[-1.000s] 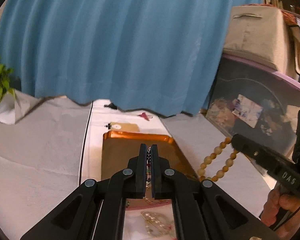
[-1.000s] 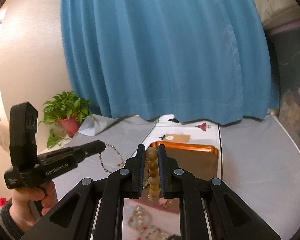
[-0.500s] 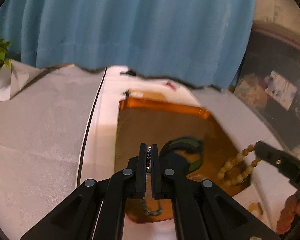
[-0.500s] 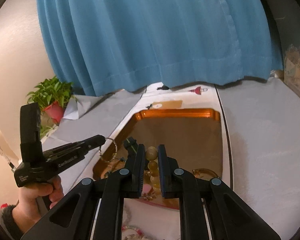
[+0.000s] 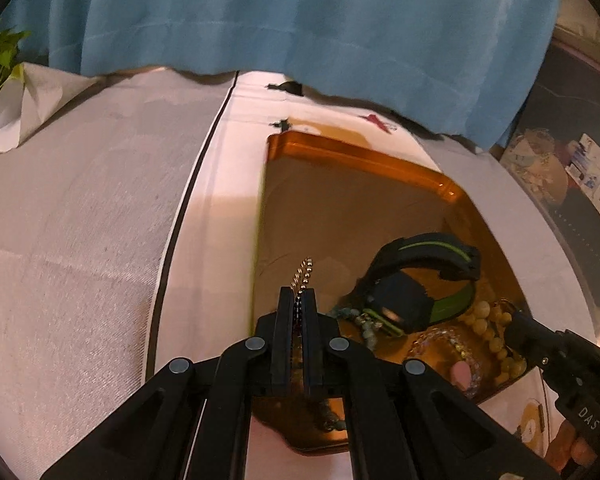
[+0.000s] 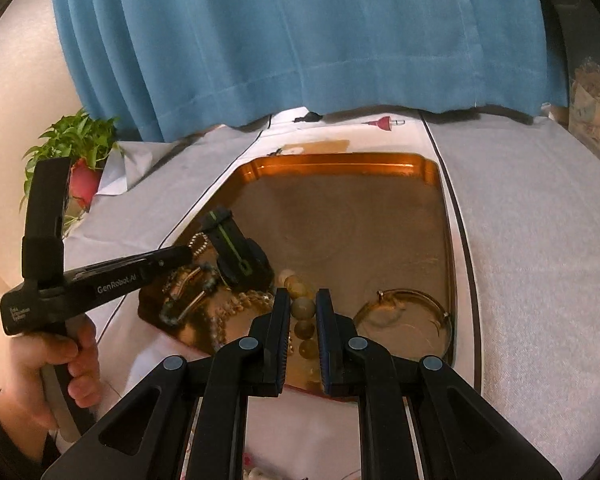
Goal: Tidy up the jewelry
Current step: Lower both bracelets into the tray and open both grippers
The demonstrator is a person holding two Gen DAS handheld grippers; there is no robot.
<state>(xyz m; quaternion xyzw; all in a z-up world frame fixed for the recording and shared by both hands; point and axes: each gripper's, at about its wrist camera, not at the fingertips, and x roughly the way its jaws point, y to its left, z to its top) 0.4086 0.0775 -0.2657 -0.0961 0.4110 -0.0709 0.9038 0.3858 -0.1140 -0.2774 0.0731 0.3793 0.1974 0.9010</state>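
The upper half of the tray (image 6: 380, 216) is bare in the frame, while the watch (image 6: 236, 252) and bead strands (image 6: 236, 308) crowd its lower left.

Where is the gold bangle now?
In the right wrist view, the gold bangle lies in the orange tray's near right corner, right of the right gripper.

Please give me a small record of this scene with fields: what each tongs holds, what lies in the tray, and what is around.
left tongs: shut on ball chain, above tray
right tongs: shut on bead strand, above tray
in tray: watch, bangle, other bead pieces
surface: white cloth
background: blue curtain, plant
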